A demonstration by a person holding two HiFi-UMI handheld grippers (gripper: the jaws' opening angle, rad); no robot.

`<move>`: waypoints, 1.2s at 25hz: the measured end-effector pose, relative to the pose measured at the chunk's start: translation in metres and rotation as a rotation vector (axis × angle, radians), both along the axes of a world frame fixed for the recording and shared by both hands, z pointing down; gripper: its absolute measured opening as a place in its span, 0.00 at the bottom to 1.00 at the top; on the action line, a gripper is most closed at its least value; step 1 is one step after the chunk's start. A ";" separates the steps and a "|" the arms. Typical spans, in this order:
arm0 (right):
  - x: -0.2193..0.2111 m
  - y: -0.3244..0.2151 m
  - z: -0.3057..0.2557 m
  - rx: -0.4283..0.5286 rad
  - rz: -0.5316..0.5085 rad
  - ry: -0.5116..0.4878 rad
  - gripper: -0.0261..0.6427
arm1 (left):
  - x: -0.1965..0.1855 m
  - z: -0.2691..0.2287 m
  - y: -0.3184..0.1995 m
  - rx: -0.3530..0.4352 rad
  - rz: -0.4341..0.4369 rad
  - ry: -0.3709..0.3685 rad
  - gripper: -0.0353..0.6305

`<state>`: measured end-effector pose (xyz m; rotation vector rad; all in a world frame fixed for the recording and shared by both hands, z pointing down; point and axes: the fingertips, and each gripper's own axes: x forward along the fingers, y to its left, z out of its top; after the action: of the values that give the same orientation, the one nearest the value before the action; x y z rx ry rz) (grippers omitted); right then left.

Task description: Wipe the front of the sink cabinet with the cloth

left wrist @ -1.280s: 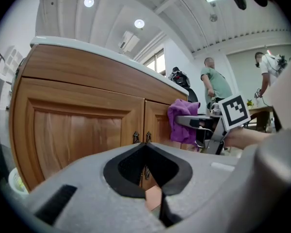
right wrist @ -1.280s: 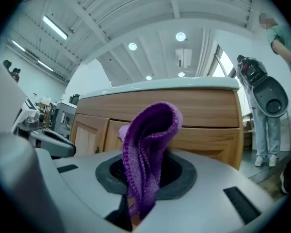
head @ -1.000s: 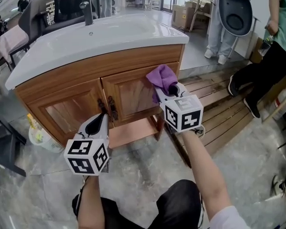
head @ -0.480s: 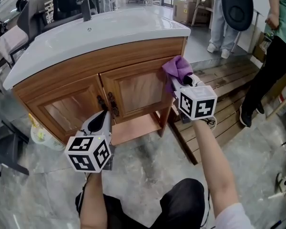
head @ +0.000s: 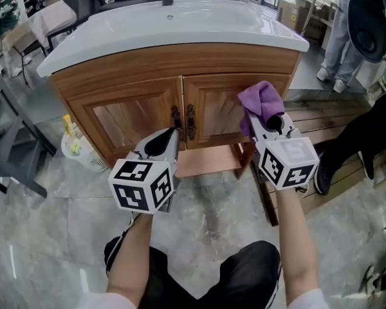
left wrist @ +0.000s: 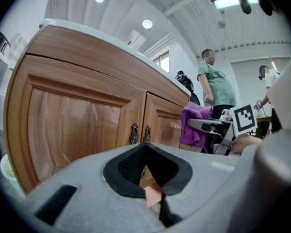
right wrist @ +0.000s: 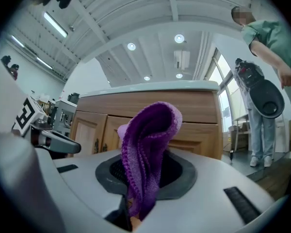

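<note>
The wooden sink cabinet (head: 135, 111) has two doors under a white basin top (head: 180, 24). A purple cloth (head: 260, 98) is bunched against the upper part of the right door, with my right gripper (head: 269, 120) shut on it. In the right gripper view the cloth (right wrist: 148, 149) sticks up from the jaws, with the cabinet (right wrist: 199, 125) behind it. My left gripper (head: 169, 136) hovers low in front of the door handles (head: 183, 120), shut and holding nothing. In the left gripper view, its closed jaws point at the handles (left wrist: 139, 132), and the cloth (left wrist: 194, 125) shows on the right.
A low shelf (head: 206, 161) sits under the doors. A wooden slatted platform (head: 312, 111) lies to the cabinet's right, where a person's dark trouser leg (head: 360, 137) stands. A white tub (head: 77, 150) and a grey frame (head: 13, 150) are at the left.
My right gripper slid the cloth right to the cabinet's corner, then back onto the right door. The left gripper stayed low by the handles. The head view swung to centre the cabinet.
</note>
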<state>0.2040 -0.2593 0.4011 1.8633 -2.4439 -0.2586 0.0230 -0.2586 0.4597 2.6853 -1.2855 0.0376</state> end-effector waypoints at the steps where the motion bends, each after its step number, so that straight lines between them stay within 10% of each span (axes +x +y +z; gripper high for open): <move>1: -0.017 0.001 0.001 0.004 -0.033 0.000 0.16 | -0.005 0.000 0.000 0.002 -0.008 -0.005 0.06; 18: -0.287 0.008 0.035 -0.015 -0.469 -0.112 0.16 | -0.148 0.004 0.007 -0.019 -0.238 0.093 0.06; 30: -0.384 -0.007 0.067 -0.024 -0.540 -0.172 0.16 | -0.229 0.013 0.018 0.003 -0.403 -0.005 0.06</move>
<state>-0.1800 -0.2658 0.4679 1.2223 -3.0115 -0.0902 -0.2058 -0.2409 0.4730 2.3766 -1.7987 -0.0073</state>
